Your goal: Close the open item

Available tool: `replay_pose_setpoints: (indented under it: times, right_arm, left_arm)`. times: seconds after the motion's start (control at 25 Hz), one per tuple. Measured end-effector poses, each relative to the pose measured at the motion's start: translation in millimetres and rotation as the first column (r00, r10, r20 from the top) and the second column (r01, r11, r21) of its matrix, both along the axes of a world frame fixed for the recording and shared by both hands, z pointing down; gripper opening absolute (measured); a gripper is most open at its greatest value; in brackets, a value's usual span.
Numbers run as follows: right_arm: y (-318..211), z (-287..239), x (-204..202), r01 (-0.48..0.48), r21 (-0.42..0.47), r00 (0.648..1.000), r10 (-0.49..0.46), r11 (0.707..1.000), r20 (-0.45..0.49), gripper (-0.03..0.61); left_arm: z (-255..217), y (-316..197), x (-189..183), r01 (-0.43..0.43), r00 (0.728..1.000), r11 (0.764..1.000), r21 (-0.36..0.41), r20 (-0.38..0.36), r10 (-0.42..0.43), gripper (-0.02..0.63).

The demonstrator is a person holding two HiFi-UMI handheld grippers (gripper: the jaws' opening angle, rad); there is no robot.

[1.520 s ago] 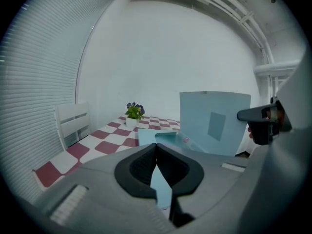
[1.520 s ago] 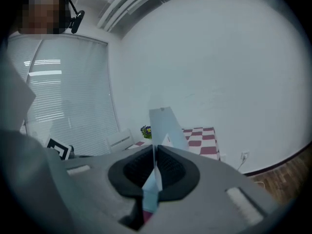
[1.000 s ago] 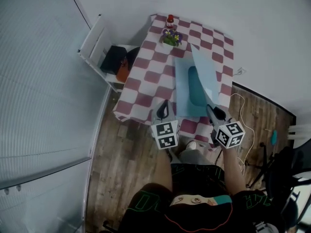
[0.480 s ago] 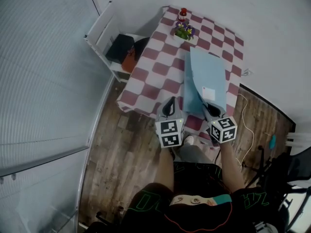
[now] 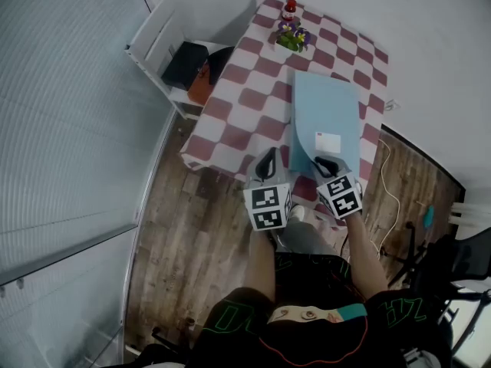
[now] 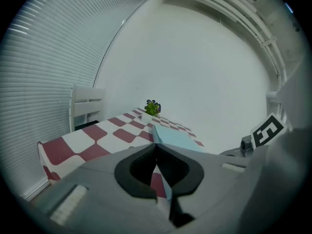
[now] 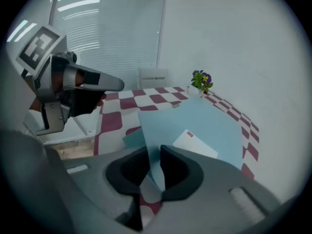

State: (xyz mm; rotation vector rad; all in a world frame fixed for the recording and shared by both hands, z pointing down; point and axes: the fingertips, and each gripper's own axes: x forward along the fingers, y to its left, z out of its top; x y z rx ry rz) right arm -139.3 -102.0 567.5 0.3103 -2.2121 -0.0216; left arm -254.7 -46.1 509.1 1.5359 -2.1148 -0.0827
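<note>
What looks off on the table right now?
The blue folder isn't flat: its cover's near corner sits raised inside the right claw, whose jaws have just been opening; a darker layer shows underneath.

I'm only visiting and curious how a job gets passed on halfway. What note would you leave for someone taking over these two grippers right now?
Left gripper: shut and empty, over the near edge of the checked table, beside the folder.
Right gripper: its jaws have just been opening. The near corner of the cover sits loosely between them, apparently not pinched.
Blue folder: lies on the table with the cover almost down and the near corner slightly raised.
Done: the closing is nearly complete.
Left: probably draw the right gripper clear, then check that the cover lies flat.
</note>
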Motion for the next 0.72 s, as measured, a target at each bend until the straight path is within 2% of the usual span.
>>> replay_pose_setpoints:
  times: [0.16, 0.48, 0.64, 0.72]
  right_arm:
    - [5, 13, -3, 0.075, 0.012, 0.991, -0.073, 0.997, -0.116, 0.084]
    - [9, 13, -3, 0.184, 0.051, 0.961, -0.169, 0.982, -0.22, 0.11]
    - [16, 15, -3, 0.223, 0.01, 0.948, -0.214, 0.975, -0.235, 0.151]
    - [25, 20, -2, 0.236, -0.063, 0.943, -0.245, 0.97, -0.225, 0.175]
  left_arm:
    - [2, -5, 3, -0.012, 1.0, 1.0, 0.0, -0.002, 0.012, 0.008]
    - [-5, -9, -4, -0.021, 1.0, 1.0, 0.007, 0.017, 0.021, 0.008]
    - [-17, -10, -10, -0.014, 0.999, 0.999, 0.035, 0.047, 0.012, 0.008]
    - [-22, -10, -13, -0.007, 0.998, 0.999, 0.049, 0.063, 0.004, 0.008]
